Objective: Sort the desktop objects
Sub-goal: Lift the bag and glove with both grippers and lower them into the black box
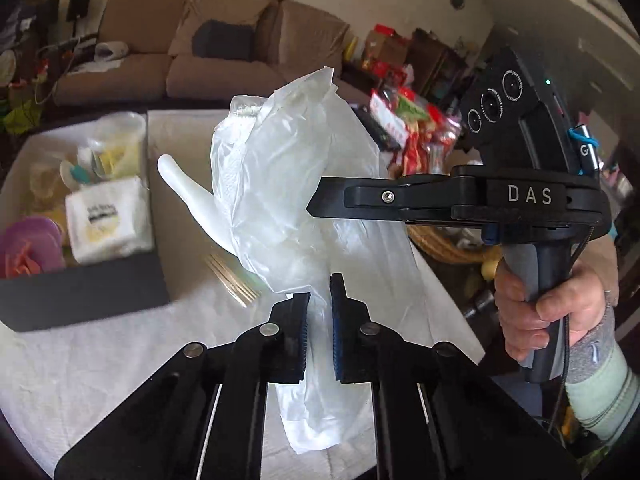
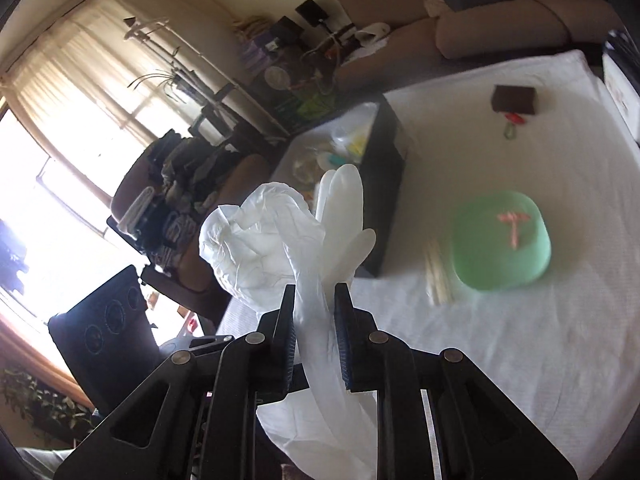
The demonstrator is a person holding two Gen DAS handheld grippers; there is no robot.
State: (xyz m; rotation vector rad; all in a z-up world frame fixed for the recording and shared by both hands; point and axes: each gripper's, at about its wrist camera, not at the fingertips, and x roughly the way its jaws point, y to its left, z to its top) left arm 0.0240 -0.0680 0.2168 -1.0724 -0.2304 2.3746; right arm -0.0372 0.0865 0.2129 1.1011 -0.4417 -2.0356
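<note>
Now, left claw (image 1: 319, 334) clenched on a white plastic glove (image 1: 280, 184), lifted clear above the white-clothed table (image 1: 100, 360). Right claw (image 2: 316, 340) clamped on the same bundle of gloves (image 2: 276, 240), seen reaching in side-on from the left camera. Beyond: wooden sticks (image 1: 232, 280) on the cloth, black tray (image 1: 80, 292) of oddments left, green lidded container (image 2: 500, 246) and dark block (image 2: 515, 99) further out.

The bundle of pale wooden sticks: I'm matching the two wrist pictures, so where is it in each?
Left wrist view: bundle of pale wooden sticks lies on the white cloth, left of centre, just above the left fingers.
Right wrist view: sticks, right of centre, beside the green round container.
Shared landmark: black tray.
</note>
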